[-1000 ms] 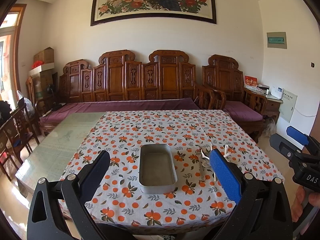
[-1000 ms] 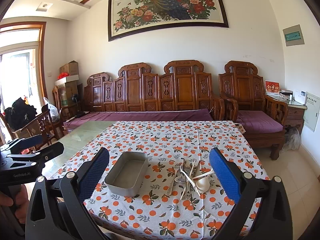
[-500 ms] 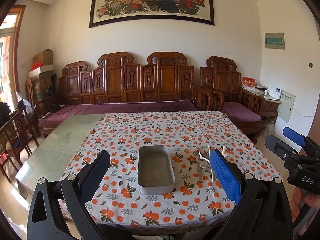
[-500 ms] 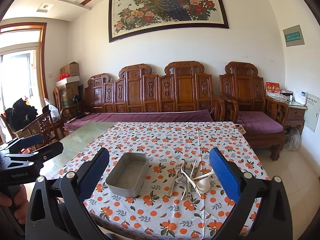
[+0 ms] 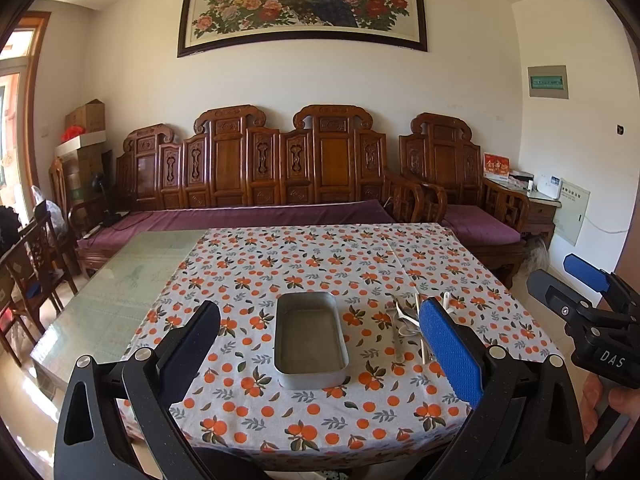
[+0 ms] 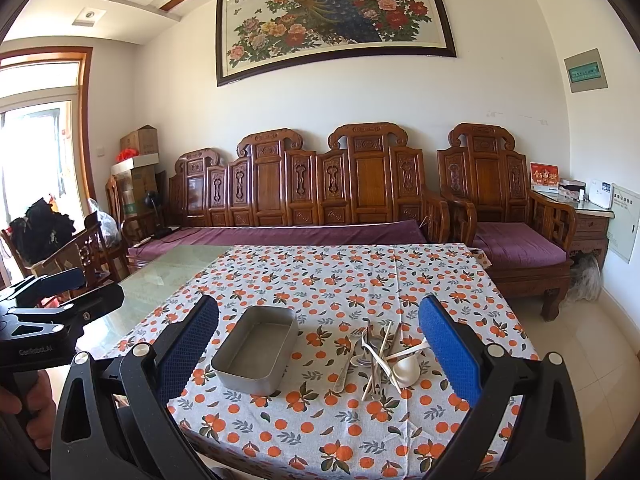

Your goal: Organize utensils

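Right wrist view: the right gripper (image 6: 318, 350) and left gripper (image 5: 320, 346) both gape wide and empty short of the table, where, beyond, crossed utensils (image 6: 376, 360) lie beside the empty metal tray (image 6: 256, 350), so a pinch could drag several along.

In my left view my blue pad (image 5: 448, 350) covers part of the utensils (image 5: 404, 320); the surface (image 5: 280, 432) is cut off at the bottom edge.
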`<control>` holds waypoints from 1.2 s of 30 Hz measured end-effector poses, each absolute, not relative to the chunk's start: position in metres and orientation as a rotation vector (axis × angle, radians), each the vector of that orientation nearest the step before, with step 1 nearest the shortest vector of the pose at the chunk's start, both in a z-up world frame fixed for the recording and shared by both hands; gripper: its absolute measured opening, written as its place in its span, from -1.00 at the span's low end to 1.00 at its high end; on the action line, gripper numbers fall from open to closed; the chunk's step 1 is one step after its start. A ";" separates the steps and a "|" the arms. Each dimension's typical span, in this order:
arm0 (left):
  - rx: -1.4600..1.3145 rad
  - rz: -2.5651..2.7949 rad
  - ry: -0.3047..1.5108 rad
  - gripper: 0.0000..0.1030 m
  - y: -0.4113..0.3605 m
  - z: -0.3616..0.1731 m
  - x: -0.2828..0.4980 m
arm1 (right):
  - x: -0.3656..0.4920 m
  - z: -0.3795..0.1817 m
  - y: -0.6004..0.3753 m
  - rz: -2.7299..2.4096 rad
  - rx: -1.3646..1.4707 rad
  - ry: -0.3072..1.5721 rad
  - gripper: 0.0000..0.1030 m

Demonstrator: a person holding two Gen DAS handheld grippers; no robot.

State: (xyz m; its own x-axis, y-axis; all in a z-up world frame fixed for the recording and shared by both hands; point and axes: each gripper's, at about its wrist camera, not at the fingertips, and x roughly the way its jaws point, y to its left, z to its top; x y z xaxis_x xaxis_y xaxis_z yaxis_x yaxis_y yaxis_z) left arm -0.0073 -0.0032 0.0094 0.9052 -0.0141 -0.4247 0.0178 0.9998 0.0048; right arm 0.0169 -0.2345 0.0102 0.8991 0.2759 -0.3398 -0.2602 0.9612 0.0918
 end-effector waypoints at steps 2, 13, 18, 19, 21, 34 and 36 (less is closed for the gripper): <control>0.009 -0.016 0.439 0.87 -0.003 0.009 -0.007 | 0.017 0.016 -0.232 0.278 0.043 0.358 0.95; 0.012 -0.018 0.437 0.87 -0.007 0.012 -0.009 | 0.016 0.012 -0.236 0.278 0.046 0.355 0.95; 0.010 -0.018 0.438 0.87 -0.007 0.012 -0.009 | 0.016 0.012 -0.236 0.279 0.046 0.355 0.95; 0.010 -0.018 0.438 0.87 -0.007 0.012 -0.010 | 0.016 0.014 -0.234 0.278 0.045 0.354 0.95; 0.010 -0.018 0.437 0.88 -0.007 0.012 -0.010 | 0.016 0.013 -0.235 0.278 0.047 0.355 0.95; 0.004 -0.035 0.505 0.87 -0.007 -0.007 0.007 | 0.024 0.009 -0.249 0.277 0.051 0.385 0.95; 0.004 -0.039 0.526 0.87 -0.005 -0.014 0.013 | 0.029 0.002 -0.249 0.280 0.050 0.395 0.95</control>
State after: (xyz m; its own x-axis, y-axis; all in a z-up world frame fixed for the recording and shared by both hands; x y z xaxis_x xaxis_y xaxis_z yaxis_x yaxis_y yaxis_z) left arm 0.0129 -0.0052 -0.0139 0.8639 -0.0359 -0.5023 0.0381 0.9993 -0.0058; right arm 0.0294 -0.2493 0.0017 0.8849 0.2789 -0.3731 -0.2594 0.9603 0.1026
